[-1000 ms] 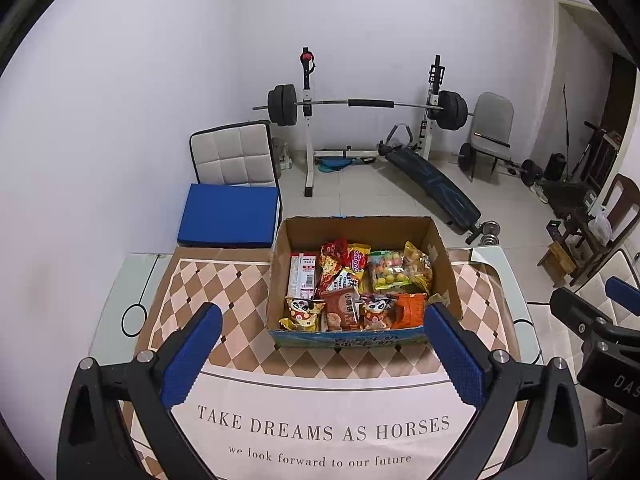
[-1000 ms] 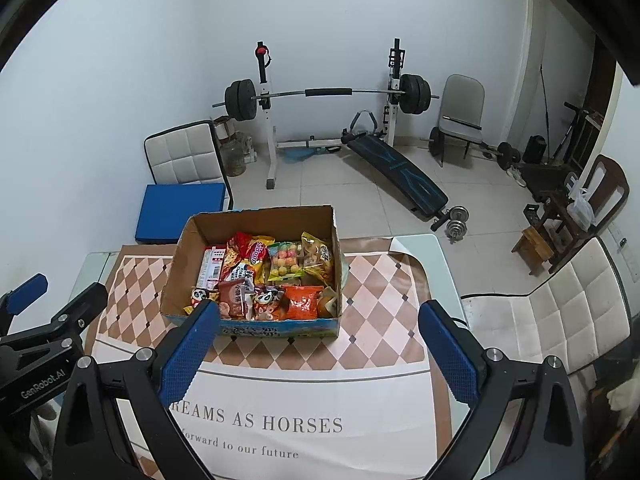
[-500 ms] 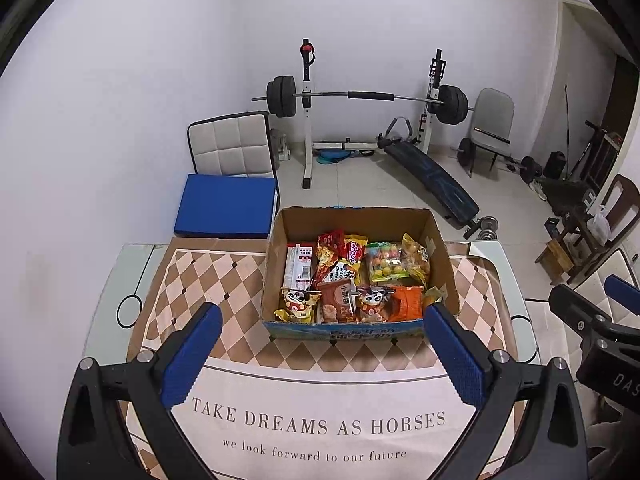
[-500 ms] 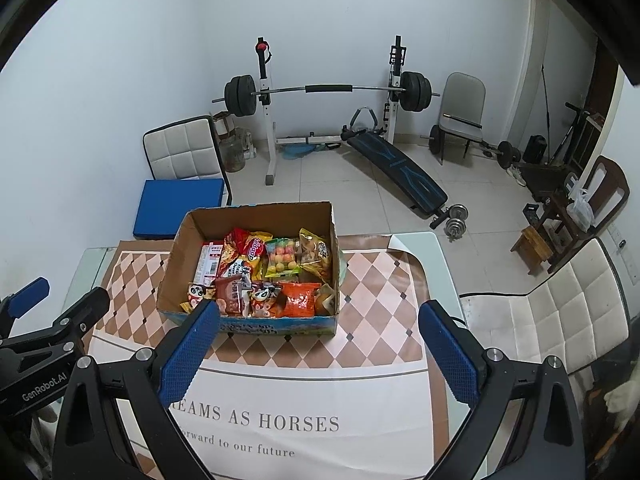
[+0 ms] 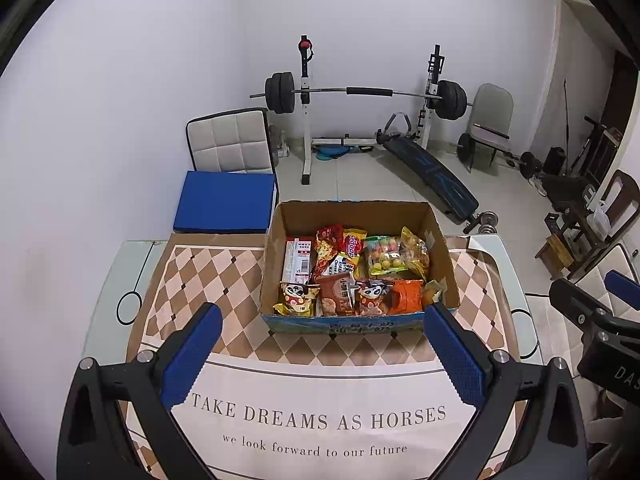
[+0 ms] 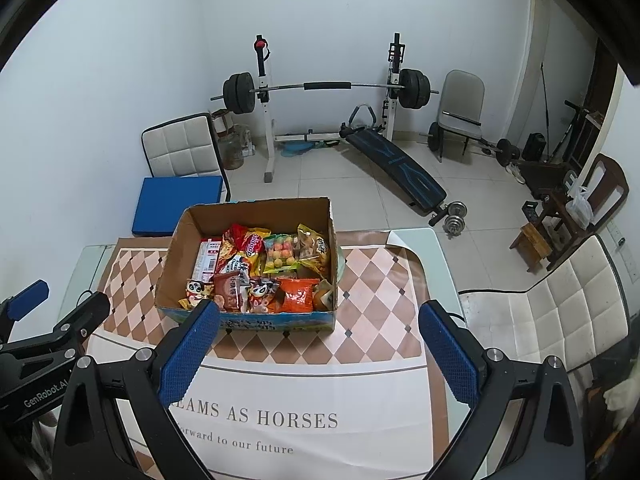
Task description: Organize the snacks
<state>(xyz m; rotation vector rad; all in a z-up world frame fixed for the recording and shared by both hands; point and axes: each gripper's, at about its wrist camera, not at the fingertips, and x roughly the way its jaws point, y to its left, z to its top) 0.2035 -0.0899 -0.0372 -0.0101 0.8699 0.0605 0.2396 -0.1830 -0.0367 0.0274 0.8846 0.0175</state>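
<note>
Both grippers (image 5: 322,322) (image 6: 318,322) wide apart, cardboard box (image 5: 352,216) w/ colourful snack packs (image 5: 352,276)

brown cardboard box (image 5: 440,240), tan-and-cream diamond-patterned tablecloth (image 5: 200,280), blue fingers (image 5: 192,356), orange snack packet (image 5: 406,296)

Tablecloth motto (image 6: 256,420): in your right wrist view, the left finger (image 6: 188,354) covers the opening words.
Snack packets (image 5: 352,276): overlapping; print mostly too small for you to read.
Right gripper (image 5: 600,320): cut off by your left view's edge.
</note>
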